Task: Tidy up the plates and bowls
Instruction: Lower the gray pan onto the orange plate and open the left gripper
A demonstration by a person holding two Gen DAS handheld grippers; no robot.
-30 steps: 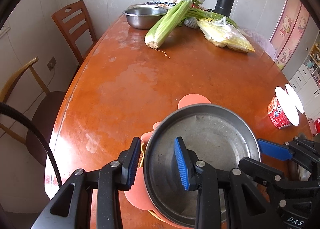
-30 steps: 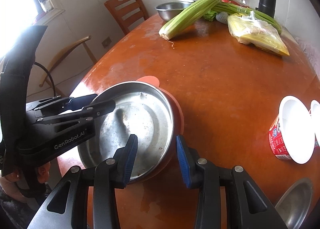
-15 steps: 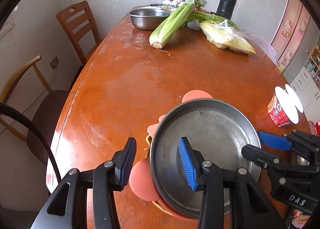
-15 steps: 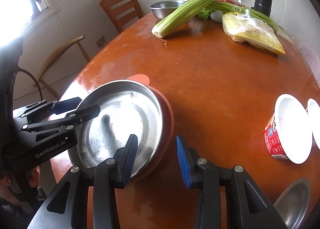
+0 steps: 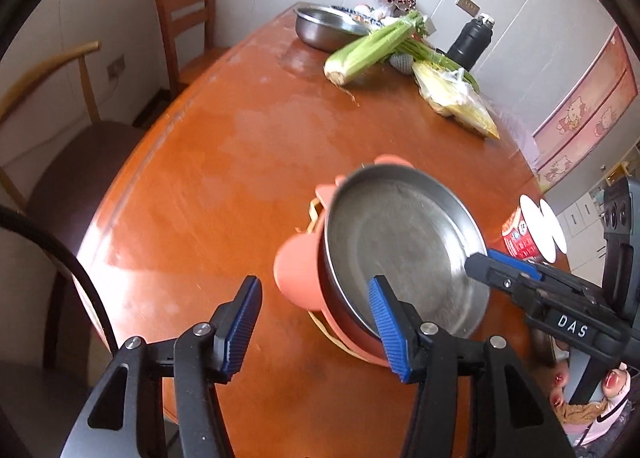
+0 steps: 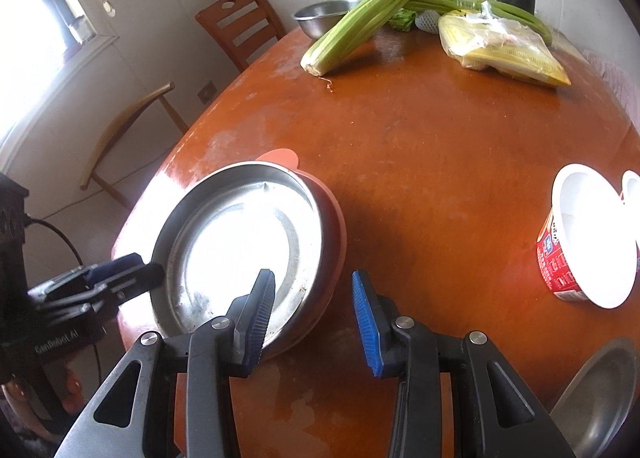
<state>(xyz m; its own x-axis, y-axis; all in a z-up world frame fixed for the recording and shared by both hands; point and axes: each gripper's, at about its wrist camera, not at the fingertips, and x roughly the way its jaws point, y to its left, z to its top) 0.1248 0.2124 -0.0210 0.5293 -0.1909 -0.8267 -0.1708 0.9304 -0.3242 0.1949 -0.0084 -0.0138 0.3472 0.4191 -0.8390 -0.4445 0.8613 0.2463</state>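
Observation:
A shallow steel plate (image 5: 400, 234) (image 6: 240, 250) rests in an orange plate with round ears (image 5: 298, 274) (image 6: 338, 234) near the table's near edge. A yellowish rim shows under them. My left gripper (image 5: 316, 326) stands at the stack's near left side and its jaws are opening. Its right pad overlaps the steel rim, its left pad hangs over bare table, and neither presses. My right gripper (image 6: 314, 320) (image 5: 502, 260) straddles the stack's rim on the opposite side. One pad is over the steel plate, the other is outside the orange rim, and a gap remains.
At the far end lie a steel bowl (image 5: 326, 28), celery (image 5: 372, 48), a bag of corn (image 5: 456, 102) and a black flask (image 5: 472, 40). An instant noodle cup (image 6: 576, 246) and another steel bowl (image 6: 600, 390) sit to the right. Chairs (image 5: 186, 18) stand left of the table.
My left gripper's jaws have spread wider and drawn left, off the stack's rim. The plates lie still and the right gripper keeps its place and gap.

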